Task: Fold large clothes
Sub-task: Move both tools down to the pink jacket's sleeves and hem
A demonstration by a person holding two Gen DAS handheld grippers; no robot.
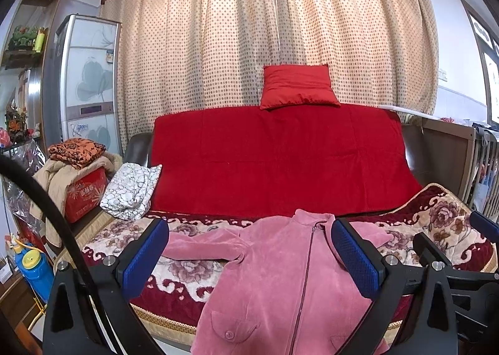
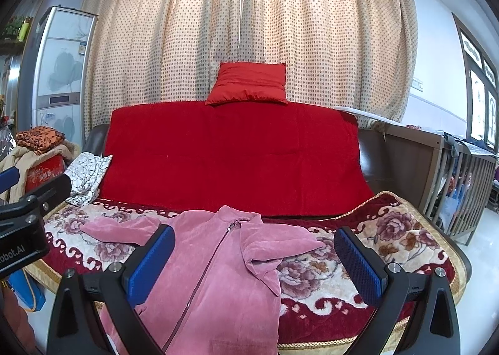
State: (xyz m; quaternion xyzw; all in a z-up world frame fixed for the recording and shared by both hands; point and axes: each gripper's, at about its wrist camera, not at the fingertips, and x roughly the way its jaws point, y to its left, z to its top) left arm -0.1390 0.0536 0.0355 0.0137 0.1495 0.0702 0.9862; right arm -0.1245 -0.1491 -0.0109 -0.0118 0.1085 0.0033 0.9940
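**Two open grippers hovered over a pink fleece jacket**

Both tools were released and empty when I held them above the sofa: the left gripper [image 1: 249, 255] and the right gripper [image 2: 254, 256] each had their blue pads spread wide, gripping nothing. The pink jacket [image 1: 274, 280] lay face up just ahead of and below both tools, zipped to the collar, on the floral blanket [image 2: 389, 230] that covered the seat. One sleeve [image 1: 199, 246] stretched out flat past the left tool's left pad; the other sleeve [image 2: 280, 242] lay bent between the right tool's pads.

I judged the garment soft, limp and fairly light, its plush pile unlikely to slip from ribbed pads but sure to sag and drag if lifted by one point. I reckoned the best holds were a cuff or shoulder seam, pinched through both layers, one side per tool.
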